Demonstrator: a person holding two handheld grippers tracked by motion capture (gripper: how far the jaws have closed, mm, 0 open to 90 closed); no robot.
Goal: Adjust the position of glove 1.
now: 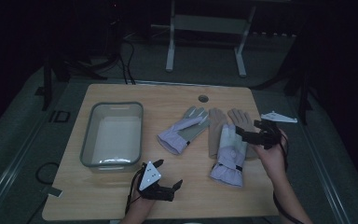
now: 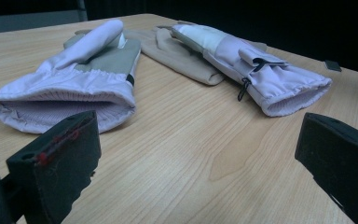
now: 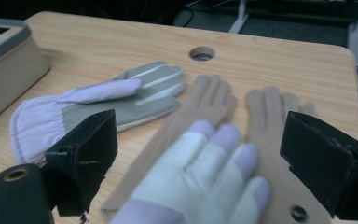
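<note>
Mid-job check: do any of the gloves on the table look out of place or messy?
Yes. One lavender glove lies on top of the two tan gloves, partly covering them. The other lavender glove lies apart, palm up, angled toward the grey bin. No damage visible.

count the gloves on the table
4: a lilac glove at mid-table beside the bin, two tan gloves right of it, and a second lilac glove lying over the tan pair. None seem hidden.

We see the high view dim, its surroundings sunk in black; the table [image 1: 121, 205] alone catches soft light. The nearest lavender glove [image 3: 200, 182] blurs in the right gripper view.
</note>
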